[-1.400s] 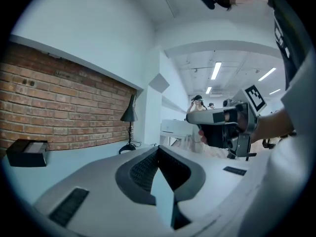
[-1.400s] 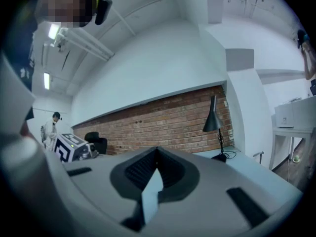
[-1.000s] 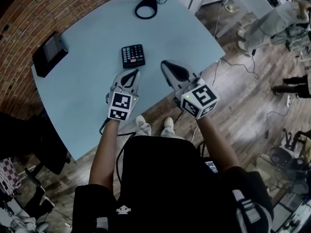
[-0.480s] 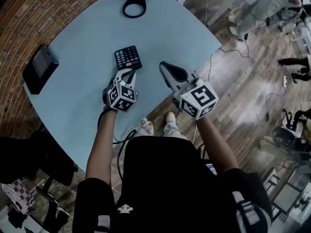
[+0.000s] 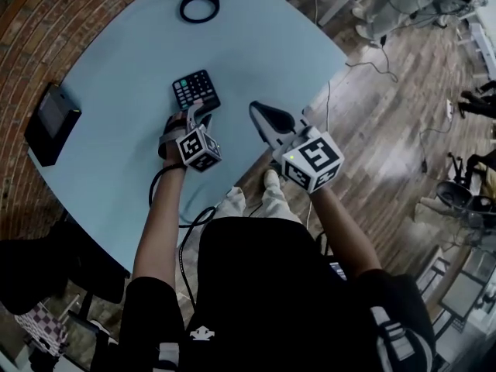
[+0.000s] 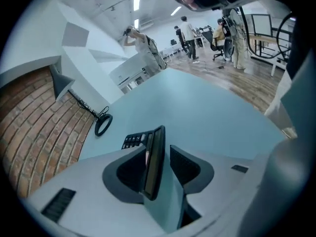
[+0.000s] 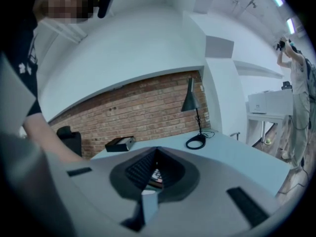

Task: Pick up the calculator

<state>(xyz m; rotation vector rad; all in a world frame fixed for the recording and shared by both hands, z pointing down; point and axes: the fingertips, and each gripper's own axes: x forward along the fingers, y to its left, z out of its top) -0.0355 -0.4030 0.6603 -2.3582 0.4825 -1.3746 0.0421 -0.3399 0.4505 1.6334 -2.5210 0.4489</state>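
The black calculator [image 5: 195, 91] with coloured keys lies flat on the pale blue table [image 5: 263, 45]. My left gripper [image 5: 197, 115] points steeply down at its near edge. In the left gripper view the calculator [image 6: 134, 140] shows edge-on between the jaws of the left gripper [image 6: 163, 149]. Those jaws have just been opening; one pad is close to the edge and a gap shows at the other. My right gripper [image 5: 254, 108] hovers over the table's near edge to the right of the calculator. It looks shut, with its fingers meeting at the tip and nothing held [image 7: 156, 151].
A black box [image 5: 50, 122] sits at the table's left edge. A coiled black cable ring [image 5: 198, 6] lies at the far side, by a desk lamp [image 7: 190, 100]. Wooden floor [image 5: 387, 91] with trailing cables lies to the right. People stand far off [image 6: 187, 33].
My left gripper has dropped and rolled towards the calculator, and its jaws now straddle the near edge. The right gripper has sunk slightly.
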